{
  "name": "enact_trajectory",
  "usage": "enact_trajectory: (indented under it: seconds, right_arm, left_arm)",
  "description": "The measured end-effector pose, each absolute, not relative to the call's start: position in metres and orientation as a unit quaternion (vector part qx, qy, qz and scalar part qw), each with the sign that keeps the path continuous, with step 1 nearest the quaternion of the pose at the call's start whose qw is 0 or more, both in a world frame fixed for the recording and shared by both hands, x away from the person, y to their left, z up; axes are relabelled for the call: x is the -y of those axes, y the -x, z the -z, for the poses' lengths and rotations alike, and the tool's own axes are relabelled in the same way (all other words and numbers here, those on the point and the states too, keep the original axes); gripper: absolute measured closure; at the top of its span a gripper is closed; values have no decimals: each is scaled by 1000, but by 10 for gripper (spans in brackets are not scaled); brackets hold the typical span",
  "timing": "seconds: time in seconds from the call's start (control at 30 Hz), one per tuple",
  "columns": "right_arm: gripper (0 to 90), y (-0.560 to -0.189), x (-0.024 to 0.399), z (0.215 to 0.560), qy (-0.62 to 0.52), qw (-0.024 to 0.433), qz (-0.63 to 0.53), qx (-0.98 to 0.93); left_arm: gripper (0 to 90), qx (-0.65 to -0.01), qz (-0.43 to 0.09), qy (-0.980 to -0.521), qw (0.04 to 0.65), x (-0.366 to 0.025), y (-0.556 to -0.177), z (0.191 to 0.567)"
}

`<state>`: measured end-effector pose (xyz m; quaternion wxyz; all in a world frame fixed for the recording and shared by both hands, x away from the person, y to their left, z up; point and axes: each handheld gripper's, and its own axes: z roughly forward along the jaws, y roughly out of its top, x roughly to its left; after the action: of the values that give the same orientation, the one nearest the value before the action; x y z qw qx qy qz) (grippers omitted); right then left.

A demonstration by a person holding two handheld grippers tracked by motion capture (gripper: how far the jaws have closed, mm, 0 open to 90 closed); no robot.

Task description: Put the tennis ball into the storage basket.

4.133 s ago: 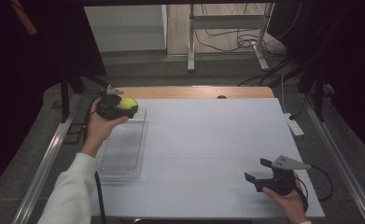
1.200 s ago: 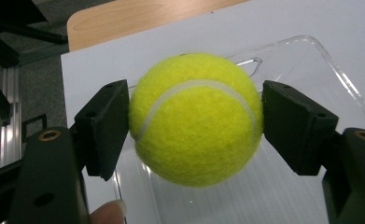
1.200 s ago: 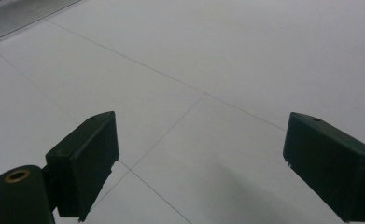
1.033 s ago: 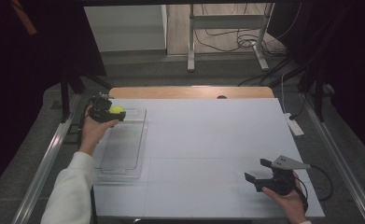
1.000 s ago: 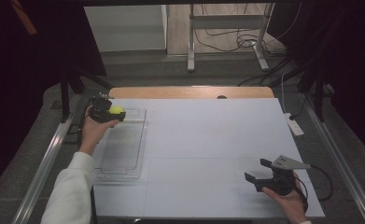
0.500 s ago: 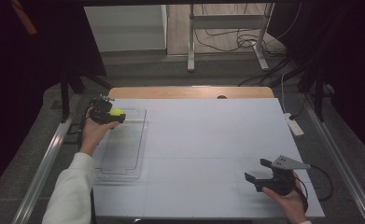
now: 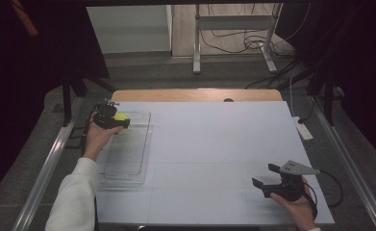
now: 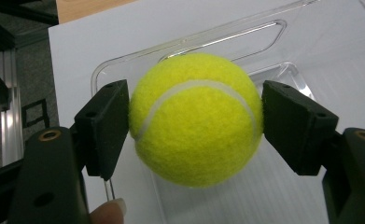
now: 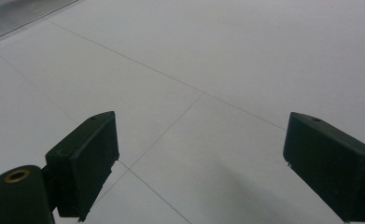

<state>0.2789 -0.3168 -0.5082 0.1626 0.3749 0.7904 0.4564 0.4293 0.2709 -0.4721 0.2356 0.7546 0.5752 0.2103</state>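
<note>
Left gripper view: the left gripper has its jaws clenched on a ball, held above the far end of a clear tray near the left edge of the white bench. Right gripper sits near the bench's front right corner, well apart, jaws spread wide with nothing between them
</note>
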Motion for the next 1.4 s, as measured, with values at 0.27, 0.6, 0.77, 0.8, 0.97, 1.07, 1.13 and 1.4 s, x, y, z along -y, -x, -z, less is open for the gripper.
enact_trajectory:
  seconds: [0.27,0.6,0.77,0.8,0.97,1.07,1.13,1.4]
  right_arm:
    - [106,-279,317,508,-375,162,-456,-791]
    - [106,-279,317,508,-374,162,-455,-792]
    - [106,-279,316,509,-374,162,-454,-792]
    - [106,-279,316,509,-374,162,-455,-792]
    - [106,-279,316,509,-374,161,-455,-792]
    - [106,-279,316,509,-373,161,-454,-793]
    - [106,-280,316,509,-374,161,-454,-793]
    - [106,-280,317,509,-374,161,-454,-792]
  left_arm:
    - [270,-579,-199,-756,231,-270,-431,478]
    - [269,-580,-183,-765,212,-265,-434,483]
    - [269,-580,-179,-767,207,-262,-435,485]
    - [269,-580,-178,-769,204,-261,-436,486]
    - [268,-581,-180,-770,192,-261,-437,487]
    - [267,-582,-180,-770,190,-260,-437,488]
    - [267,-581,-179,-771,188,-260,-437,489]
    - [278,-580,-188,-768,196,-259,-436,486]
